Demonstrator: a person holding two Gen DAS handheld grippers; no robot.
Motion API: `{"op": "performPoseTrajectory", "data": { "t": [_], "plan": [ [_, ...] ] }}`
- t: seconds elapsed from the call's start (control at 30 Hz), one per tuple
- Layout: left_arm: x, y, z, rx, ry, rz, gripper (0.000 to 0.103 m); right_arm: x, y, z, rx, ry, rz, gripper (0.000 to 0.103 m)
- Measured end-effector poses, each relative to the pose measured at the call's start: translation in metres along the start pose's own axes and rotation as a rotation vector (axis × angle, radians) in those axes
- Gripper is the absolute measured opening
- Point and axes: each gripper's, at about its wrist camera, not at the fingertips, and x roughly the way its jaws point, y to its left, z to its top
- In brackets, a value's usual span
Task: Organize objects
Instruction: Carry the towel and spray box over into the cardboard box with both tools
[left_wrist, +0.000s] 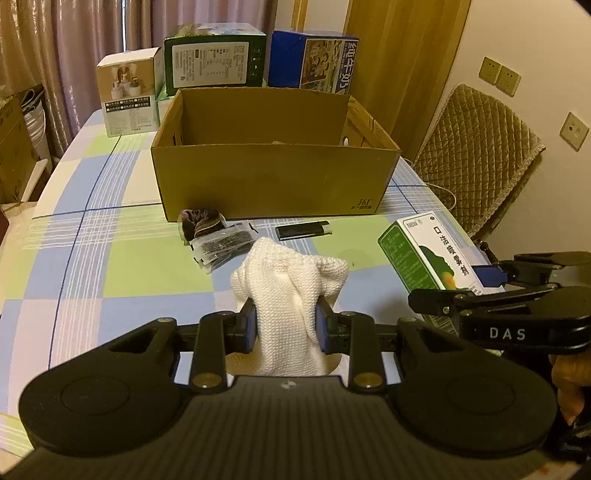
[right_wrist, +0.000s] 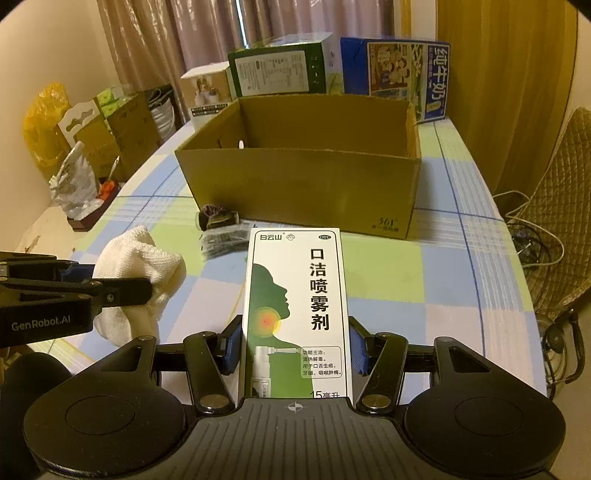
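My left gripper (left_wrist: 285, 325) is shut on a white knitted cloth (left_wrist: 288, 284), held above the checked tablecloth. From the right wrist view the same cloth (right_wrist: 136, 266) shows at the left, pinched by the left gripper (right_wrist: 122, 291). My right gripper (right_wrist: 293, 350) is shut on a white-and-green spray box (right_wrist: 295, 306); in the left wrist view that box (left_wrist: 424, 251) and the right gripper (left_wrist: 491, 291) sit at the right. An open cardboard box (left_wrist: 273, 177) stands ahead of both. A black lighter (left_wrist: 303, 229), a packet of dark pins (left_wrist: 221, 245) and a dark scrunchie (left_wrist: 199, 221) lie before it.
Behind the cardboard box (right_wrist: 303, 184) stand a white carton (left_wrist: 129, 92), a green carton (left_wrist: 216, 61) and a blue milk carton (left_wrist: 314, 62). A quilted chair (left_wrist: 476, 155) is right of the table. Boxes and bags (right_wrist: 81, 147) crowd the floor at left; cables (right_wrist: 532, 236) trail at right.
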Motion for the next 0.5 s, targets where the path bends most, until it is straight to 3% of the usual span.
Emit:
{"op": "performPoseTrajectory", "data": {
  "t": [0.5],
  "plan": [
    [-0.0031, -0.0062, 0.0075, 0.024, -0.013, 0.004, 0.026, -0.0113, -0.0069, 0.0048, 0.009, -0.019, -0.005, 0.053]
  ]
}}
